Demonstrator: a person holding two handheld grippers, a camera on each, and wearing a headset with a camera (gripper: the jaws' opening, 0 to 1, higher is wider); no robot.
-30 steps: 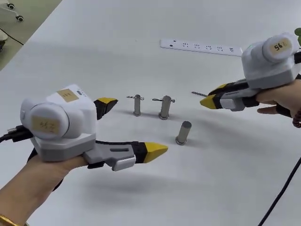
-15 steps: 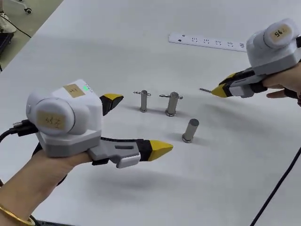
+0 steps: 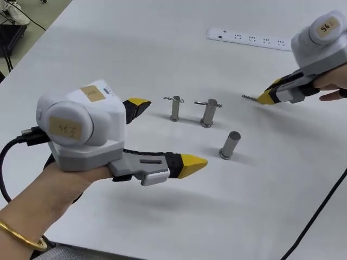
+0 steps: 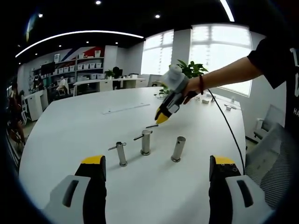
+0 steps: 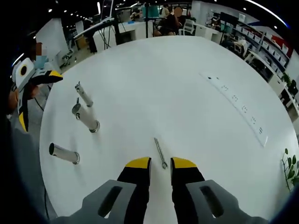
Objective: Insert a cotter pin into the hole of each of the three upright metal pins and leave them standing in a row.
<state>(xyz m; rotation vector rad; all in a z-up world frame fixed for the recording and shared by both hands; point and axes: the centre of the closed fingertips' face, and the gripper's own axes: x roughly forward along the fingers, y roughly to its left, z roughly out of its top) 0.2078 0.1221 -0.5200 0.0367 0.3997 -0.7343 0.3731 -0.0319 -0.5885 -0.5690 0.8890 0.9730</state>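
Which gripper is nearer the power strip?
Right. The right gripper, shut on a cotter pin, hangs short of the power strip, on its side of the pins. The left gripper, open, is on the pins' opposite side, farther off.

Bare surface (image 3: 135, 216) surrounds the three upright pins (image 3: 209, 112) on all sides; a power strip (image 3: 249, 39) lies well beyond them.

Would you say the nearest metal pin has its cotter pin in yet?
Not in: the nearest metal pin stands bare-topped; the right gripper holds a cotter pin.
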